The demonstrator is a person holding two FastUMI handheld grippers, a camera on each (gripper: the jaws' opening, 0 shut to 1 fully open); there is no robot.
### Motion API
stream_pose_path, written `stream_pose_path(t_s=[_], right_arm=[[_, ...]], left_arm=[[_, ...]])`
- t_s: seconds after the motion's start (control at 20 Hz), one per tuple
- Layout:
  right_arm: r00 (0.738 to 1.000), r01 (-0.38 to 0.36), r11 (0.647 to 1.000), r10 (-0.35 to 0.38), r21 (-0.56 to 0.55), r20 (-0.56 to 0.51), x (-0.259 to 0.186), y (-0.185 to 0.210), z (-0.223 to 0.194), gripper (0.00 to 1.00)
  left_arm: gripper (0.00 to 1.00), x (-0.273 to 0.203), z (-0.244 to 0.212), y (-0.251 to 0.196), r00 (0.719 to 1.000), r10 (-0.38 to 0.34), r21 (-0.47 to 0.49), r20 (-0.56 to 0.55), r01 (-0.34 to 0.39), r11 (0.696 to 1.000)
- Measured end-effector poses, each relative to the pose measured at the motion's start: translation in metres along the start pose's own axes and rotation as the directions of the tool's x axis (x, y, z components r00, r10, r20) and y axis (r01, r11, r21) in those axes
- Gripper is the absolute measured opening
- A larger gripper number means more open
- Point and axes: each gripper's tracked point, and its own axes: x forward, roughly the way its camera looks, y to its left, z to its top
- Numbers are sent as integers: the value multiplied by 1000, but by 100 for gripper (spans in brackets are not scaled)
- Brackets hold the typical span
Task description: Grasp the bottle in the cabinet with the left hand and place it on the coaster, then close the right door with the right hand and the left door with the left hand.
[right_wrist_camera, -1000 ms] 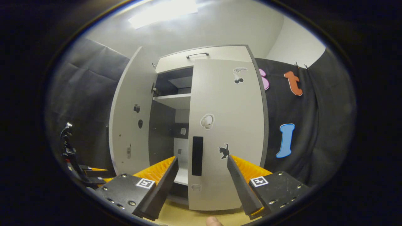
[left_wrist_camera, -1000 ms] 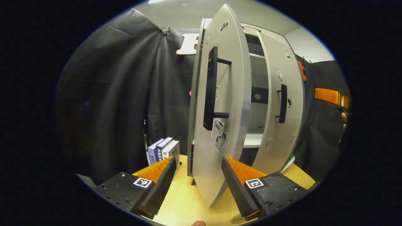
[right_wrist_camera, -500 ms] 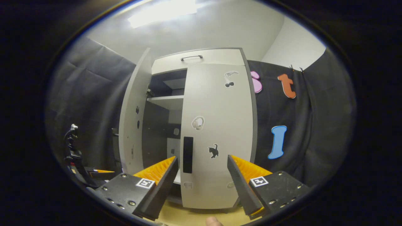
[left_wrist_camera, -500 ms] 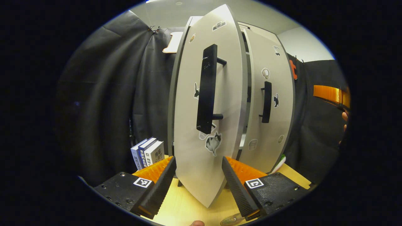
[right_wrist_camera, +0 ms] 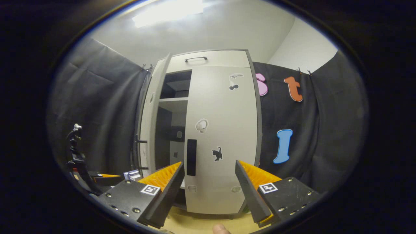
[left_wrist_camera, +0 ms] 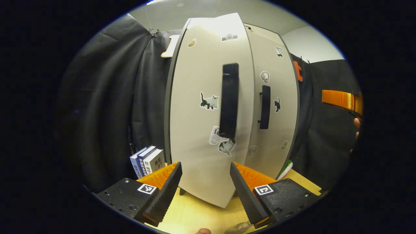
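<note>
The grey cabinet's left door (left_wrist_camera: pixel 201 130) stands close in front of my left gripper (left_wrist_camera: pixel 204 191), its black handle (left_wrist_camera: pixel 229 100) facing me and its lower corner between the open fingers. From the right gripper view this left door (right_wrist_camera: pixel 148 126) is still ajar, with dark shelves (right_wrist_camera: pixel 172 100) behind it. The right door (right_wrist_camera: pixel 224 139) lies flat against the cabinet. My right gripper (right_wrist_camera: pixel 209 195) hangs open before it, holding nothing. Something clear, likely the bottle (left_wrist_camera: pixel 239 227), peeks in at the bottom edge beside my left gripper's finger.
Several books (left_wrist_camera: pixel 146 159) stand on the yellow table (left_wrist_camera: pixel 195 211) left of the cabinet. A green and white object (left_wrist_camera: pixel 286 169) lies at the cabinet's right foot. The right gripper and the hand (left_wrist_camera: pixel 356 125) holding it sit at the far right.
The left door has swung from wide open to nearly shut, its handle turning to face the left gripper. The right gripper has drawn back slightly from the right door.
</note>
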Motion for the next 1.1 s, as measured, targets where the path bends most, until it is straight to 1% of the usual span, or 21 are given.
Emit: stream_pose_path(t_s=[0.05,0.1,0.4,0.6,0.7,0.75,0.8,0.85,1.1], right_arm=[[1000,5,1000,-5,4,-6,0,0,-2,98],[1000,10,1000,-10,8,-13,-1,0,-4,95],[998,67,997,-66,23,-21,-11,-10,-9,95],[994,105,994,-105,19,8,-13,-23,2,95],[992,121,992,-122,19,31,-13,-31,11,95],[991,129,992,-129,18,41,-12,-34,16,98],[989,136,991,-136,15,50,-12,-39,19,98],[988,142,990,-143,11,57,-12,-43,24,95],[985,157,987,-158,15,64,-14,-63,31,94]], left_arm=[[94,-1,4,-1,1000,4,2,2,-4,1000],[94,-2,10,-1,1000,8,2,8,-8,1000],[94,-2,50,-17,999,-15,-7,51,15,1000],[94,0,81,-29,996,-16,-28,90,19,999],[94,0,96,-37,994,-27,-30,106,31,999],[94,0,102,-42,993,-33,-26,110,36,999],[94,-1,108,-46,993,-35,-20,110,37,999],[94,-1,114,-52,993,-42,-17,113,44,999],[93,-3,147,-87,982,-95,-10,162,98,995]])
